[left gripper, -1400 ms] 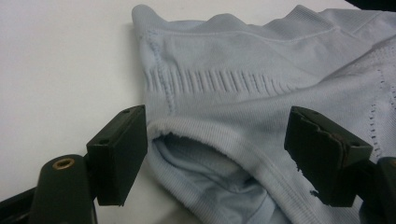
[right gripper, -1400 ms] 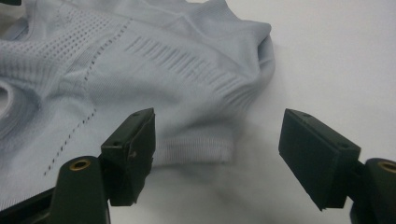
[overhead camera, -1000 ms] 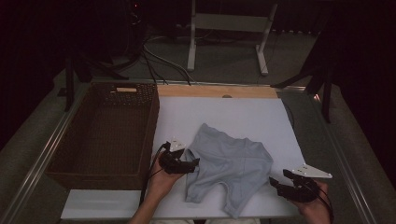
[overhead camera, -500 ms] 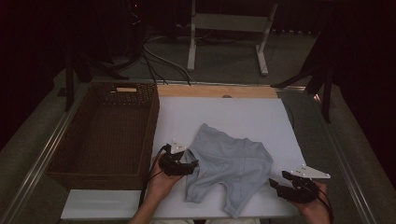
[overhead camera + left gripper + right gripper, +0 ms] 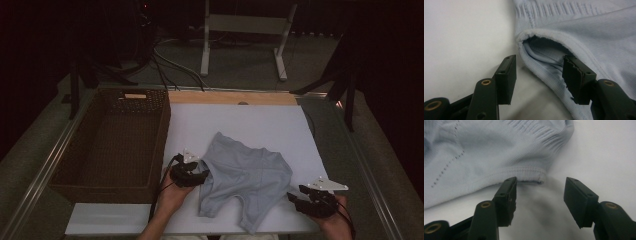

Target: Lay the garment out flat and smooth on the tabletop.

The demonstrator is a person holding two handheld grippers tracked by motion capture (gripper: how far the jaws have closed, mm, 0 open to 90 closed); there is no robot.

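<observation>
While both tools' jaws have just been closing, left tool [image 5: 537,77] straddles the pale blue shorts' [image 5: 247,175] hem ungripped, right tool [image 5: 539,200] short of it; the grasp remains.

White table top [image 5: 250,125] with light blue garment [image 5: 245,175] and brown wicker basket [image 5: 107,145].

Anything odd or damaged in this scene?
The rubber pads look chipped: ragged lower edge on one left gripper pad and on one right gripper pad. The blue garment lies crumpled on the white board. Basket looks fine.
</observation>
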